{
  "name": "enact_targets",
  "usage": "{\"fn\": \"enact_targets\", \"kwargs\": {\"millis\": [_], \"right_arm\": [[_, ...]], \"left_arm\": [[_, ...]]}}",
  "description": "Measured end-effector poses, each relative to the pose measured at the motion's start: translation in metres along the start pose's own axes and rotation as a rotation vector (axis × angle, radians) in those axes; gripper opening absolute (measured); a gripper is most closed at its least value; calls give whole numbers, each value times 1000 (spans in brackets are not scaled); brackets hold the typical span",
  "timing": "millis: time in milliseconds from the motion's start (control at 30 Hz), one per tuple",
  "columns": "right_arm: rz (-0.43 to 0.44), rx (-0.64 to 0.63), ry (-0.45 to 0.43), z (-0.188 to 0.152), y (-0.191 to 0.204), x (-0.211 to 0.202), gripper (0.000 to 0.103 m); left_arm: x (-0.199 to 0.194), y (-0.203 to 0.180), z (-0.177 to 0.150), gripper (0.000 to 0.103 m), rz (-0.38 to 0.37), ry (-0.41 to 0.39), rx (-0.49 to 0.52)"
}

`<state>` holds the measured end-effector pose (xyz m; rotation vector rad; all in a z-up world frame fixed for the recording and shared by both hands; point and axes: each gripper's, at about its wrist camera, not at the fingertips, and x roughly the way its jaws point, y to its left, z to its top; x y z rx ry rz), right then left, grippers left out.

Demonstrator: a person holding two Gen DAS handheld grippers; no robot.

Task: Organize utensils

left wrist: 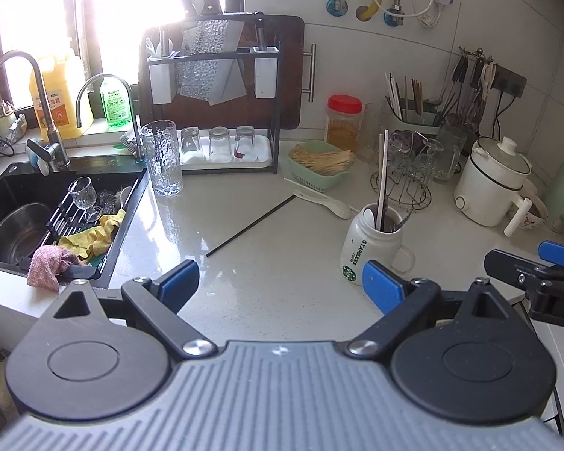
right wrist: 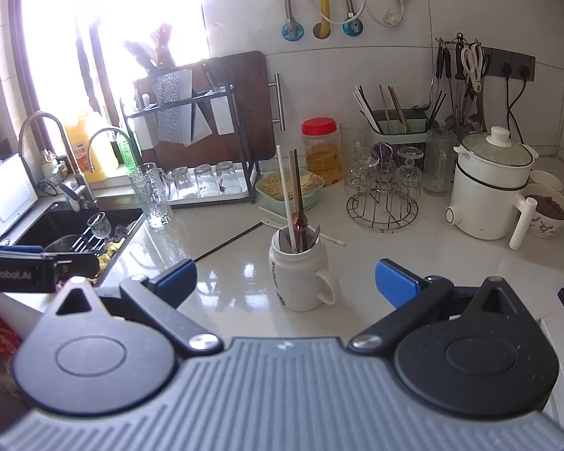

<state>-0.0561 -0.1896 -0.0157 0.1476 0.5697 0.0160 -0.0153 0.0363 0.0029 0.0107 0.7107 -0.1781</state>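
Observation:
A white Starbucks mug (left wrist: 368,248) (right wrist: 300,274) stands on the pale counter and holds a white chopstick, a brown one and some metal cutlery. A black chopstick (left wrist: 250,225) (right wrist: 229,242) lies flat on the counter to the mug's left. Behind it lie a white spoon (left wrist: 325,203) (right wrist: 269,221) and a white chopstick (right wrist: 329,239). My left gripper (left wrist: 280,282) hovers open over the counter, the mug just beyond its right finger. My right gripper (right wrist: 285,278) is open too, with the mug between and beyond its fingers. Neither holds anything.
A black sink (left wrist: 3,195) with a bowl, a glass and cloths lies to the left. A tall glass (left wrist: 163,158) stands by a rack of upturned glasses. Behind the mug are a green basket (left wrist: 319,167), a red-lidded jar (left wrist: 344,122), a wire glass stand (right wrist: 383,195), a chopstick holder (right wrist: 398,131) and a white pot (right wrist: 488,188).

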Motion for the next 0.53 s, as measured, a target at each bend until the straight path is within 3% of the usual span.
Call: {"fn": "enact_targets", "kwargs": {"millis": [533], "right_arm": [[1,5,5,0,-3,4,103]], "left_arm": [[4,-1,4,97,-1,6,-7]]}}
